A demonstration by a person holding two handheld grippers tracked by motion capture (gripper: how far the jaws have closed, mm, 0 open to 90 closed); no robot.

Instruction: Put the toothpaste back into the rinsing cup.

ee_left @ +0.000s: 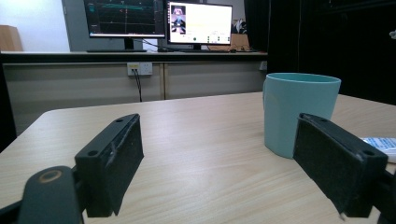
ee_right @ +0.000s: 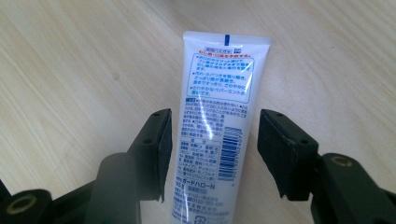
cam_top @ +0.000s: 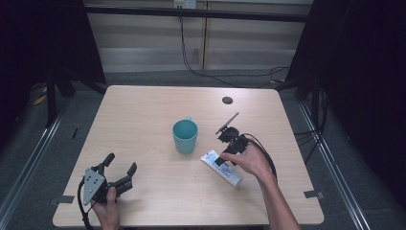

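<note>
High view: wooden table (cam_top: pixel 143 115) fills the centre of the frame. Teal cup (cam_top: pixel 185 135) stands upright at mid-frame. White tube (cam_top: pixel 221 167) lies flat, lower right of the cup, slanting toward lower right. Right gripper (cam_top: pixel 225 155) is over the tube's upper-left end, hand (cam_top: pixel 251 160) behind it. Left gripper (cam_top: pixel 120 165) sits lower left, well apart from the cup, jaws spread.

Left gripper view: 2 black jaws wide apart over bare wood; cup at right of frame beyond the right jaw, tube's tip at far right edge.

Right gripper view: tube runs up the centre of the frame between the 2 jaws. Left pad is just beside it, right pad stands off with a visible gap; not clamped.
</note>
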